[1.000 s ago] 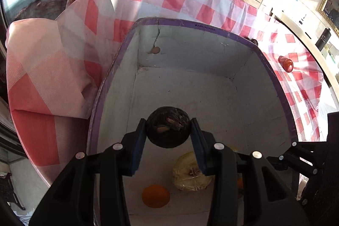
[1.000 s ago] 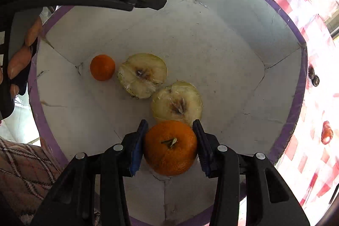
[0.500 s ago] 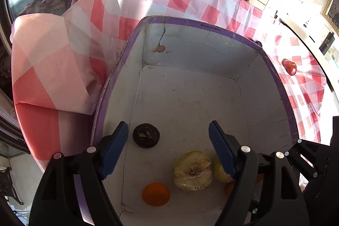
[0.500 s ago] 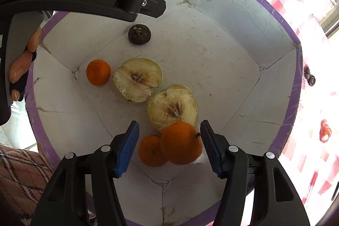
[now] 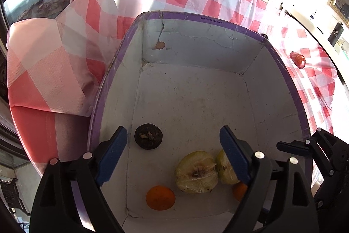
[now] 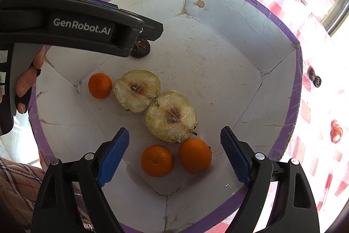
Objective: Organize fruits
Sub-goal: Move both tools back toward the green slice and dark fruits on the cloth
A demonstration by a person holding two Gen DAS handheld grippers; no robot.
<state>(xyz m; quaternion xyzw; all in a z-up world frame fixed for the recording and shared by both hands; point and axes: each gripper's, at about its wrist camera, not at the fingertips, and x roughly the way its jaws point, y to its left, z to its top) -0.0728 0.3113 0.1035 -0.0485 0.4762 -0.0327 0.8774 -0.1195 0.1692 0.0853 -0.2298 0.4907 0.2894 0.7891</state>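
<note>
1. We see a matt white cardboard box, creased, with glossy purple tape on its rim.
2. Our apple halves wear shiny cling film.
3. The checked tablecloth looks like thin plastic.

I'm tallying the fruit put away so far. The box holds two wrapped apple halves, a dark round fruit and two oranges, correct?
Not quite: the box holds three oranges, as the right wrist view shows. The two wrapped apple halves and the dark round fruit are right.
</note>
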